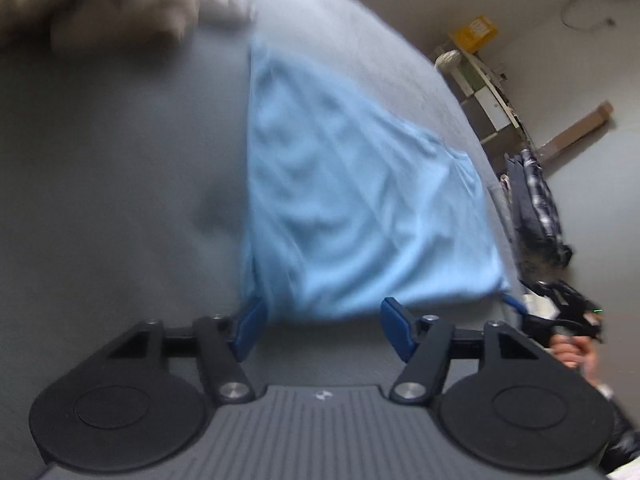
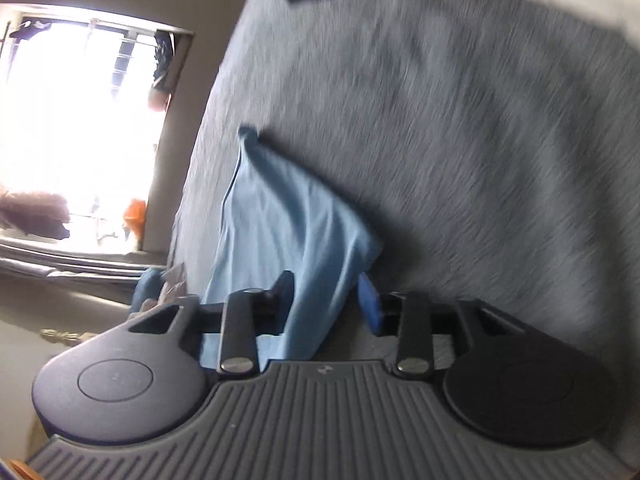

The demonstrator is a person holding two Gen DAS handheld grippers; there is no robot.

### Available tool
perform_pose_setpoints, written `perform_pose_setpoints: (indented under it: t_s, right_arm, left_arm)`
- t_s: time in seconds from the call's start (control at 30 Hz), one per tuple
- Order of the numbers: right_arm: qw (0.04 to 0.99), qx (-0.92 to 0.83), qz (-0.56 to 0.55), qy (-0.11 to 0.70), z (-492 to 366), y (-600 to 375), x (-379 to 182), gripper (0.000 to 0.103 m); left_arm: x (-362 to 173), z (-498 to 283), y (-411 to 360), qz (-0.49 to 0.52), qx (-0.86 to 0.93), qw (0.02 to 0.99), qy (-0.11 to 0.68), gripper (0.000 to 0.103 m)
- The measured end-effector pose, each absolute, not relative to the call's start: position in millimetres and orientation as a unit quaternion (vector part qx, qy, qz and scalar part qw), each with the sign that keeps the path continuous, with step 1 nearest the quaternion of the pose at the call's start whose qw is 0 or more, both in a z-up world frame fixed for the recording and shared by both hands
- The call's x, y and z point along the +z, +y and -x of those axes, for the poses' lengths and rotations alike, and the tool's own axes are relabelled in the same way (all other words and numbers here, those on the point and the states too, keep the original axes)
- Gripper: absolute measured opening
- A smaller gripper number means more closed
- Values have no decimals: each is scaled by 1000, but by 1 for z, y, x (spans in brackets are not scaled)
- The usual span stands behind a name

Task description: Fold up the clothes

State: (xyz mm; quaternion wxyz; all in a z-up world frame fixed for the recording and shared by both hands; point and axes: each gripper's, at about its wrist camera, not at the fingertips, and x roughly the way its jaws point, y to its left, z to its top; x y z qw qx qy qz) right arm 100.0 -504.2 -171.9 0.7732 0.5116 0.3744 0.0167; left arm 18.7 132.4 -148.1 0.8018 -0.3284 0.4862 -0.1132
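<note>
- We're looking at a light-blue garment point(image 1: 360, 184) lying on the grey bed point(image 1: 120, 168), spread fairly flat w/ a straight left edge that looks like a fold line; both views are motion-blurred.
- Left gripper point(image 1: 324, 328) is sitting at the garment's near edge, jaws standing wide apart; the near hem is lying between them, but nothing's pinched as far as we can see.
- Right gripper point(image 2: 328, 300) is over the garment's point(image 2: 280, 232) near right corner, jaws partly open w/ cloth draping between them; they aren't closed on it, and whether a pad is touching the fabric we can't tell.
- In the left view, a hand point(image 1: 576, 354) is carrying that right gripper point(image 1: 560, 312) just beside the corner.
- Handling, our judgement: thin, light, v. soft knit — it'll be sagging and creasing, not holding shape, and could be sliding on the sheet if dragged.
- Best hold, our judgement: both near corners or hem, pinching all layers together, so the edge lifts evenly.
- A beige pile point(image 1: 100, 4) is sitting at the far end of the bed, well apart.
- Scene fits either a half-folded piece awaiting another fold or one just laid down.
</note>
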Motion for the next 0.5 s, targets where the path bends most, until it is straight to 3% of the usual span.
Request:
perform_pose_setpoints:
  t_s: [0.2, 0.37, 0.43, 0.47, 0.5]
  right_arm:
    - [737, 27, -549, 393, -111, -489, -182, 46]
    - [738, 22, -556, 381, -119, -483, -185, 43]
    - [745, 14, -554, 371, -121, -482, -186, 41]
    - [748, 9, -554, 366, -121, -482, -187, 32]
    - [753, 4, -548, 364, -123, -481, -187, 20]
  left_arm:
    - [-165, -31, 145, 420, -82, 785, 448, 67]
    - [-166, -38, 144, 424, -72, 791, 435, 62]
    - [-166, -40, 141, 417, -63, 799, 430, 58]
    - [-164, -42, 140, 408, -55, 804, 430, 49]
    - [-162, -44, 139, 397, -46, 810, 430, 32]
